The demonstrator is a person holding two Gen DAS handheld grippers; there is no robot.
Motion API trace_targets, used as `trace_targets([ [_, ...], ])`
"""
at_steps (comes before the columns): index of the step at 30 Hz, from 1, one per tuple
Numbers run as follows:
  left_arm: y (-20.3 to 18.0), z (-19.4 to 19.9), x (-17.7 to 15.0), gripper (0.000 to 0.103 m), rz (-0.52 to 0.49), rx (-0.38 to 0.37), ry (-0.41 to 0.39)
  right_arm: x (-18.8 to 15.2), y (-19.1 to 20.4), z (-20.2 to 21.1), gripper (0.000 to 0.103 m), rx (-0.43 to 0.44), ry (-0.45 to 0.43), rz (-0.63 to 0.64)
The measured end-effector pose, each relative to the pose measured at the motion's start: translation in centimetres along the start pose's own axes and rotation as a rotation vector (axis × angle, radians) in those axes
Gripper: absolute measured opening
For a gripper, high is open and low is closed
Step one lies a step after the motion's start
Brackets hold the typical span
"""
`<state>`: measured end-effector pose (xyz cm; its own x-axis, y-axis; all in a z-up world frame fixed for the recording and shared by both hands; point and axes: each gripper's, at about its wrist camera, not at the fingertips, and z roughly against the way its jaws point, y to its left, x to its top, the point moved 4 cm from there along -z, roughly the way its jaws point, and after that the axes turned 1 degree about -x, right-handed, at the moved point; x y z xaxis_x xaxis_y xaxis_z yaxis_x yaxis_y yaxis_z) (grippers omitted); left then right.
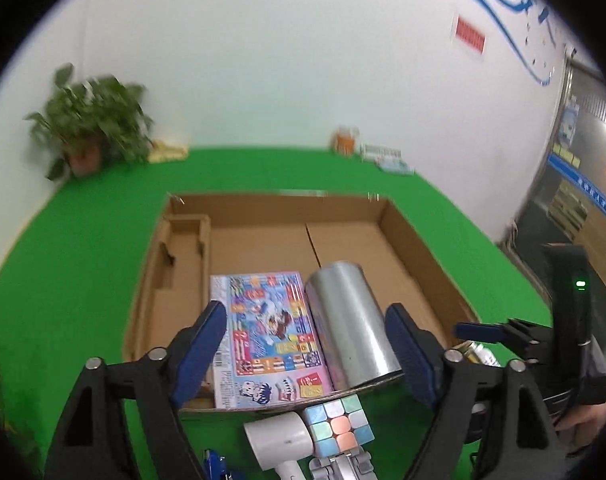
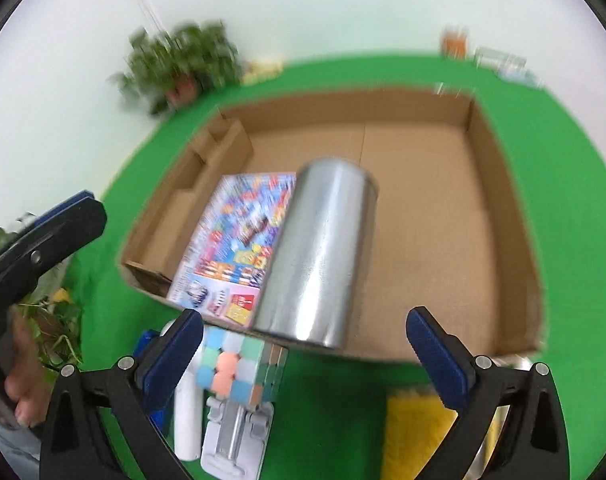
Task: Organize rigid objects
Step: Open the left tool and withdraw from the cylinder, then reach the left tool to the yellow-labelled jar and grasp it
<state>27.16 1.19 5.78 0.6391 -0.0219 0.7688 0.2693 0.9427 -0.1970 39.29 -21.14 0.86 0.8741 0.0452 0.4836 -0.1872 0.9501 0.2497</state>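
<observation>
With both the left gripper (image 1: 305, 354) and right gripper (image 2: 305, 354) held wide and empty, the cube (image 2: 239, 368), lying just outside the cardboard box (image 2: 503, 216), is best approached squarely.

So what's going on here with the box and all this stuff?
A person with a clamp-like gripper in each hand is tidying objects into a cardboard box on a green table. A colourful booklet and a silver can lie inside already. Both the left gripper and the right gripper are open and empty. A puzzle cube, a white hair dryer and other items wait outside, near the box's front.
</observation>
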Motion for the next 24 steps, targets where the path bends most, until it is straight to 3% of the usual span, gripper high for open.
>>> trace_targets([
  [2,0.1,2.3,-1.1,0.083,0.009,-0.013,-0.06,-1.4,-1.1,4.4,0.102,-0.015,-0.152,-0.009],
  [4,0.0,3.9,-3.3,0.085,0.014,0.005,-0.088,-3.2,-3.2,7.2,0.103,-0.052,-0.219,-0.03],
  [9,1.5,3.3,-8.4,0.085,0.095,0.026,0.034,-7.7,-8.9,5.6,0.102,-0.159,-0.037,-0.09],
  [14,2.7,2.8,-12.0,0.085,0.174,-0.012,0.158,-9.8,-9.2,2.8,0.085,-0.145,0.098,-0.077],
  [17,2.7,3.4,-13.4,0.085,0.218,-0.041,0.183,-10.6,-8.4,2.1,0.08,-0.148,0.106,-0.034],
  [21,1.5,2.9,-14.1,0.085,0.276,-0.192,0.265,-12.5,-6.1,2.7,0.08,-0.211,0.122,0.034],
  [24,-0.5,2.5,-14.2,0.085,0.277,-0.323,0.308,-14.9,-4.6,3.9,0.08,-0.306,0.126,0.072],
])
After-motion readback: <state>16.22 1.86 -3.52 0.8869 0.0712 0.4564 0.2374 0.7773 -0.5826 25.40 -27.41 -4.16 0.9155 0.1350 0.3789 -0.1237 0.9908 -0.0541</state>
